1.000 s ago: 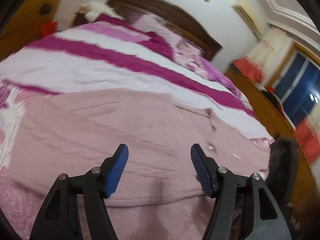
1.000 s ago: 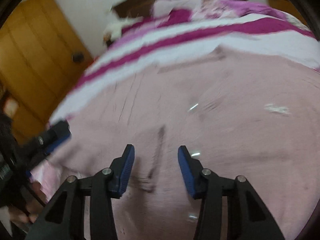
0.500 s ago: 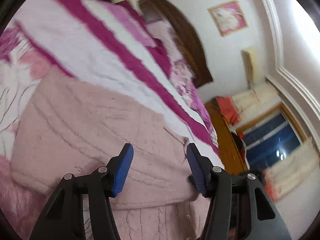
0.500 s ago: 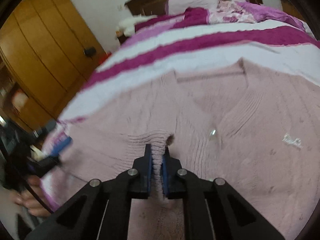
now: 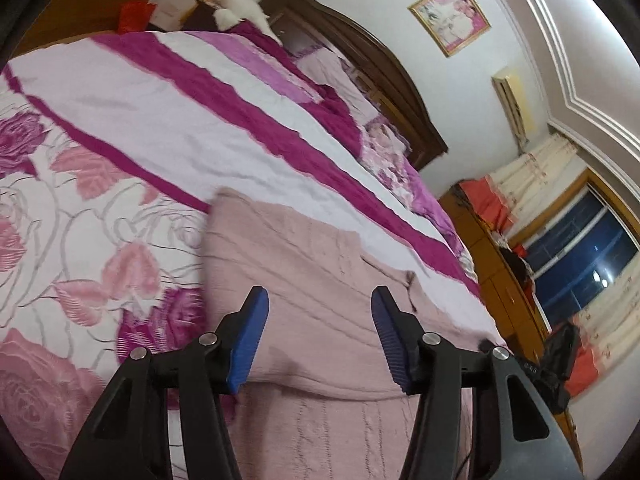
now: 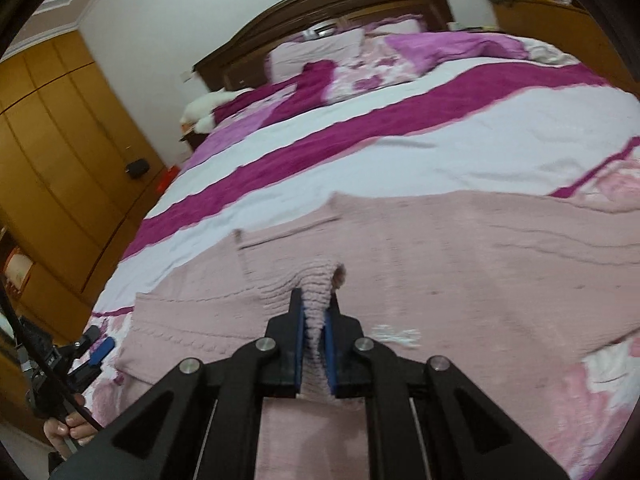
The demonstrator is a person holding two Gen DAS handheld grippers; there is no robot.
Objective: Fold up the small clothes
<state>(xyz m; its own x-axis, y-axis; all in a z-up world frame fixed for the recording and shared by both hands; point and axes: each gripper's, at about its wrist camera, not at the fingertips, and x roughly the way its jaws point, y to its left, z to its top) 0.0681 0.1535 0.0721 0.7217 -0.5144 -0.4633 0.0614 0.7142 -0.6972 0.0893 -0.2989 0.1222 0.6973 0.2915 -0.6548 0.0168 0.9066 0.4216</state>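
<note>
A pale pink knitted cardigan (image 5: pixel 316 280) lies spread on the bed; it also shows in the right wrist view (image 6: pixel 460 272). My left gripper (image 5: pixel 320 316) is open and empty, hovering just above the cardigan's left part. My right gripper (image 6: pixel 315 308) is shut on a ribbed cuff or hem (image 6: pixel 318 280) of the cardigan and holds it bunched up above the flat fabric. The left gripper (image 6: pixel 94 350) also shows at the lower left of the right wrist view.
The bed has a purple, white and floral quilt (image 5: pixel 168 120) with pillows (image 6: pixel 316 56) and a dark wooden headboard (image 6: pixel 332 4). A wooden wardrobe (image 6: pixel 52 152) stands on the left. A wooden cabinet (image 5: pixel 500 268) and window (image 5: pixel 584 248) are on the right.
My right gripper closed on the ribbed edge of the cardigan and lifted it. My left gripper stayed open and swung left over the cardigan's left part.
</note>
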